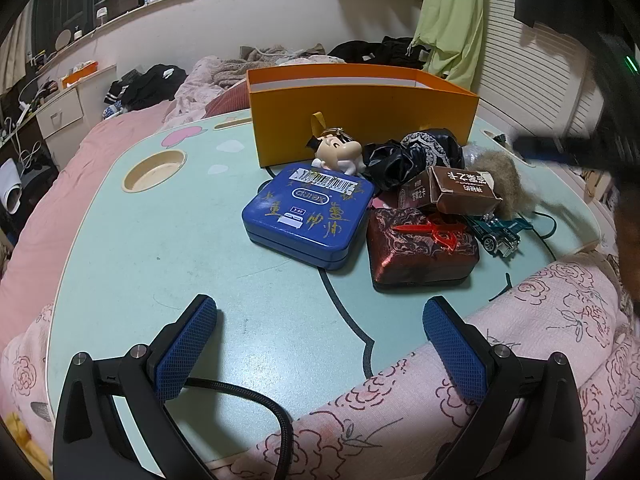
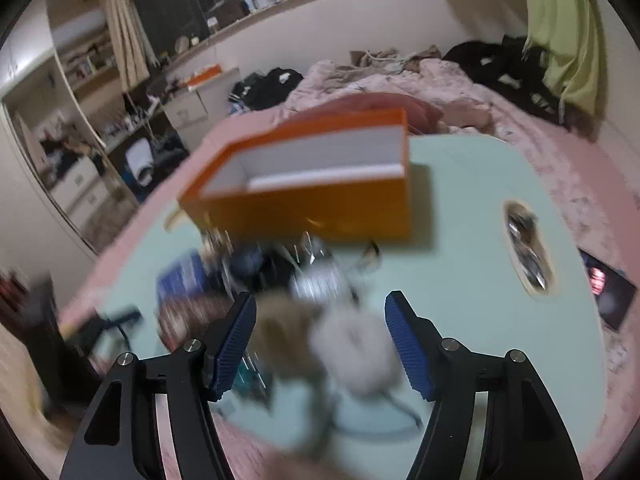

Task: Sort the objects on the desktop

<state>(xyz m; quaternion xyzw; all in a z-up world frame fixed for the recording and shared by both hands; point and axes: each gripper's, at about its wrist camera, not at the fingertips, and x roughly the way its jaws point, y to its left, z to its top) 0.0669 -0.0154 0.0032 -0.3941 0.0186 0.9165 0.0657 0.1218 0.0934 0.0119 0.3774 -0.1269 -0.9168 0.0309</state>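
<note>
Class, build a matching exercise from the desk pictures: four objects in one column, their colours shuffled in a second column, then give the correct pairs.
Objects:
1. open box
2. flat tin
3. toy car
4. patterned case

Colours:
A. dark red
B. orange
C. teal
D. blue

Pairs: 1-B, 2-D, 3-C, 4-A

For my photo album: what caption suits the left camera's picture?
Open left gripper waits before a blue tin, red box and orange box.
</note>
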